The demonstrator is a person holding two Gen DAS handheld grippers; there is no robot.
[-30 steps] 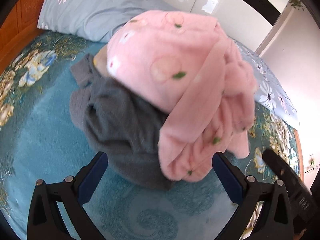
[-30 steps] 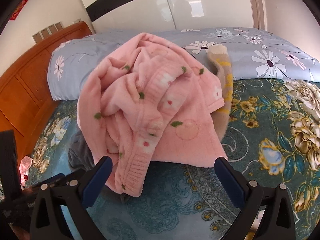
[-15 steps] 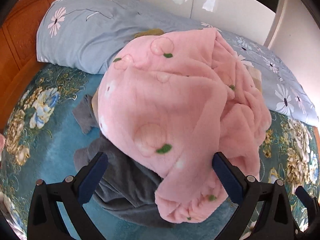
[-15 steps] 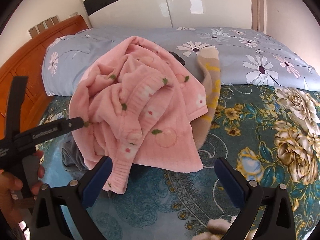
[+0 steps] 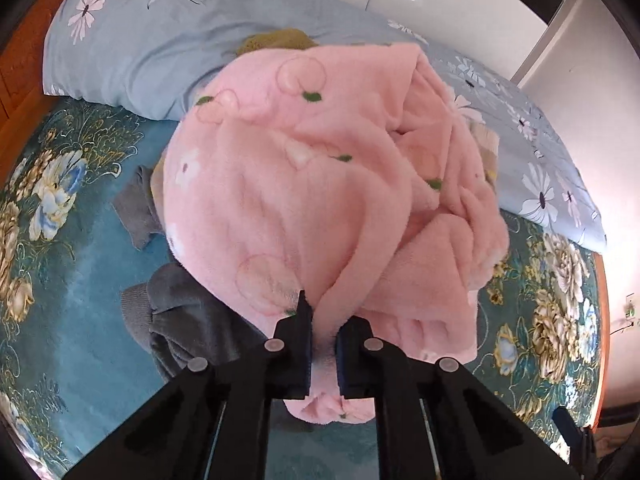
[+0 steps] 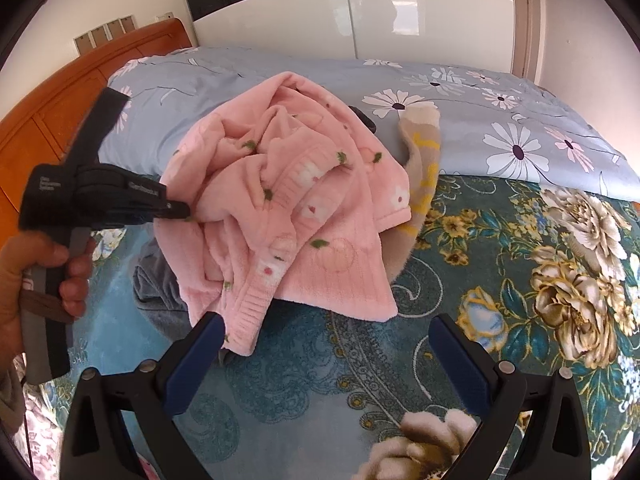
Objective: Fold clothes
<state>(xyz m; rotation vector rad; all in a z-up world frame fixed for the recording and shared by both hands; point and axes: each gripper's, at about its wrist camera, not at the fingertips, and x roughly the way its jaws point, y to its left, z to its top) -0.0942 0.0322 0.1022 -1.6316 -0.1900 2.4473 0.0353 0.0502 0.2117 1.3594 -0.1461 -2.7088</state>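
Note:
A fluffy pink garment [image 5: 320, 200] with green and white spots lies bunched on the bed on top of a grey garment [image 5: 188, 320]. My left gripper [image 5: 323, 320] is shut on a fold at the near edge of the pink garment. From the right wrist view the left gripper [image 6: 180, 210] pinches the left side of the pink garment [image 6: 304, 216], held by a hand [image 6: 36, 264]. My right gripper [image 6: 326, 344] stands open, just short of the garment's hanging cuff. A beige and yellow piece [image 6: 420, 168] sticks out behind the pile.
A teal floral bedspread [image 6: 500, 280] covers the bed. A blue pillow with daisies [image 6: 480, 120] lies along the far side, before a wooden headboard [image 6: 52, 120] and white wardrobe doors [image 6: 360, 12]. Another small grey piece [image 5: 136, 208] lies left of the pile.
My left gripper has gone from open to shut on the pink garment's near fold. The right gripper has drawn back a little and stays open.

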